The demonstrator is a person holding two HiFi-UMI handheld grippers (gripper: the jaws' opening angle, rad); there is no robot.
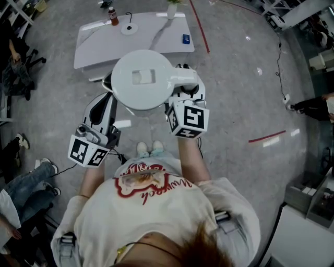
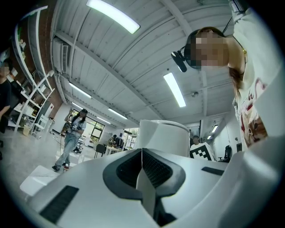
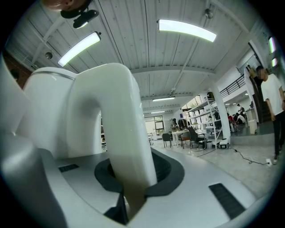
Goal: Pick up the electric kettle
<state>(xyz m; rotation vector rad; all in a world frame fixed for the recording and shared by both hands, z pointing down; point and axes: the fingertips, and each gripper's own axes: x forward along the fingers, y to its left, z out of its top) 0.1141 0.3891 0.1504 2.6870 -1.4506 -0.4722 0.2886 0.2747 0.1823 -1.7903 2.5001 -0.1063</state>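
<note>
The white electric kettle hangs in the air in front of the person, its round lid facing up in the head view. My right gripper is shut on the kettle's curved handle, which fills the gap between the jaws in the right gripper view. My left gripper sits just left of and below the kettle. In the left gripper view the left gripper has its pads pressed together with nothing between them, and the kettle's body rises just beyond the tips.
A white table stands beyond, carrying a red bottle, a round kettle base, a blue item and a vase. Red tape lines mark the grey floor. Seated people are at the left.
</note>
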